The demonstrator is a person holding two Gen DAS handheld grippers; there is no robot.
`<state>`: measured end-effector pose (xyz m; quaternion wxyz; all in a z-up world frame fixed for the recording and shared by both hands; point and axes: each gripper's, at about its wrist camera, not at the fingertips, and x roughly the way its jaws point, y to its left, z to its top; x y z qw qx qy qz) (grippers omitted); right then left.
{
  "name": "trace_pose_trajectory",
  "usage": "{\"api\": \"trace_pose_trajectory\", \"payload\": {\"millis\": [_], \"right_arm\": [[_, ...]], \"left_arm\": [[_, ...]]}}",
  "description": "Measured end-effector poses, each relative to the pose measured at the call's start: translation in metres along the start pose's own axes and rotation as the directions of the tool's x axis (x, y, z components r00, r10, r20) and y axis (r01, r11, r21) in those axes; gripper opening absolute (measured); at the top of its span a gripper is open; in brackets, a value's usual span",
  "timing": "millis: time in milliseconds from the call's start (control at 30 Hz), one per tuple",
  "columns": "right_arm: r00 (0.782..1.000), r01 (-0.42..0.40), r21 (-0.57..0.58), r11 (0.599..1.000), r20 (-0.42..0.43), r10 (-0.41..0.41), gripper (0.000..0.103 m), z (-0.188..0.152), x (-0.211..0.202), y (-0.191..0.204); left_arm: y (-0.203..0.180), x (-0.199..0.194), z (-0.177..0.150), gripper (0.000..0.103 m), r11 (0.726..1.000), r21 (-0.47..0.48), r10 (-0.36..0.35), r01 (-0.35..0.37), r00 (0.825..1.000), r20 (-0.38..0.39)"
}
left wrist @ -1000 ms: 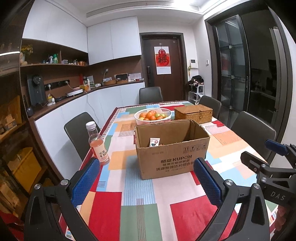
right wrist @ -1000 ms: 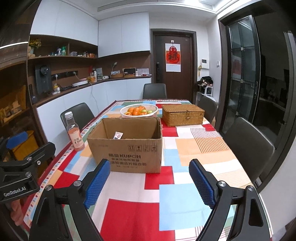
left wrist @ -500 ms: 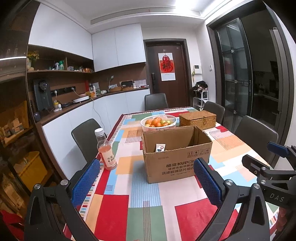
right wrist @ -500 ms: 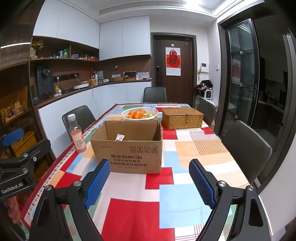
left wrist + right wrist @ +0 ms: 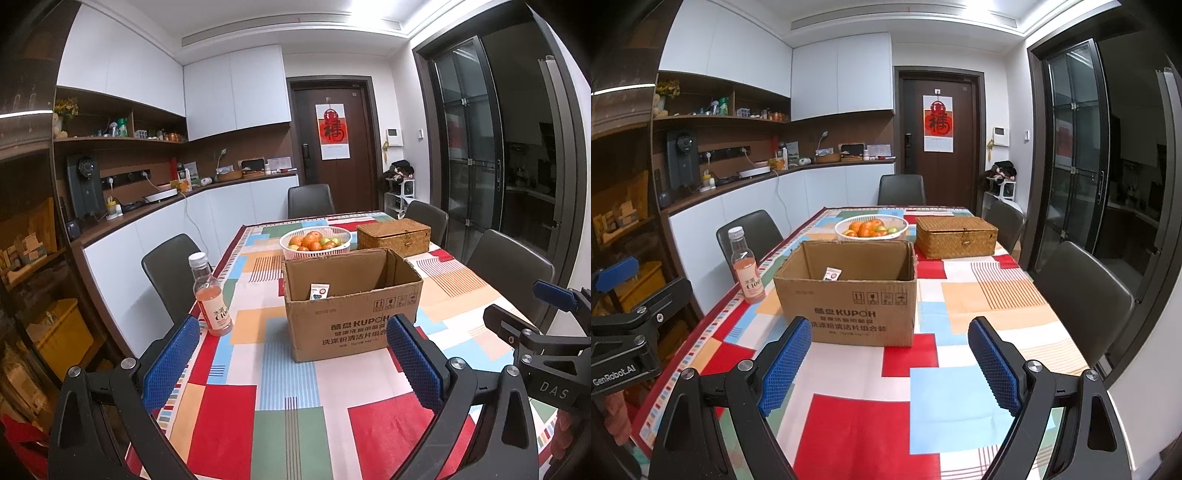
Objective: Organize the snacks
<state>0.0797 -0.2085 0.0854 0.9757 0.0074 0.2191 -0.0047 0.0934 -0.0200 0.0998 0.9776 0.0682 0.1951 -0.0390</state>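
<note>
Patchwork-coloured cloth covers the counter (image 5: 979, 295) under both grippers. Ahead of the left gripper (image 5: 291, 354) and the right gripper (image 5: 890, 352), both spread wide and empty, stands an open cardboard box (image 5: 849, 295). Beyond it sit a wicker basket (image 5: 955, 236) and a fruit bowl (image 5: 871, 227). Left of the box stands a pink drink bottle (image 5: 744, 266). Inside the box lies a small snack packet (image 5: 832, 274).

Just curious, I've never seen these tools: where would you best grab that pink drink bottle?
Grip the pink drink bottle around its straight labelled body, coming in level from the near side. It stands upright and clear of the cardboard box, and the open left hand-held gripper is nearest.
</note>
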Motion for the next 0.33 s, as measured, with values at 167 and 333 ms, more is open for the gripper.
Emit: {"api": "trace_pose_trajectory", "payload": {"millis": [167,333], "right_arm": [[1.000,0.000,-0.002,1.000,-0.001,0.000,0.087,-0.0001,-0.0001,0.0000],[1.000,0.000,0.000,1.000,-0.003,0.000,0.087,-0.0002,-0.0008,-0.0008]], "left_arm": [[-0.0004,0.0004,0.0000,0.103,1.000,-0.002,-0.001,0.001,1.000,-0.001],[-0.0003,0.0007,-0.0004,0.103,1.000,-0.003,0.001,-0.001,1.000,-0.002]]}}
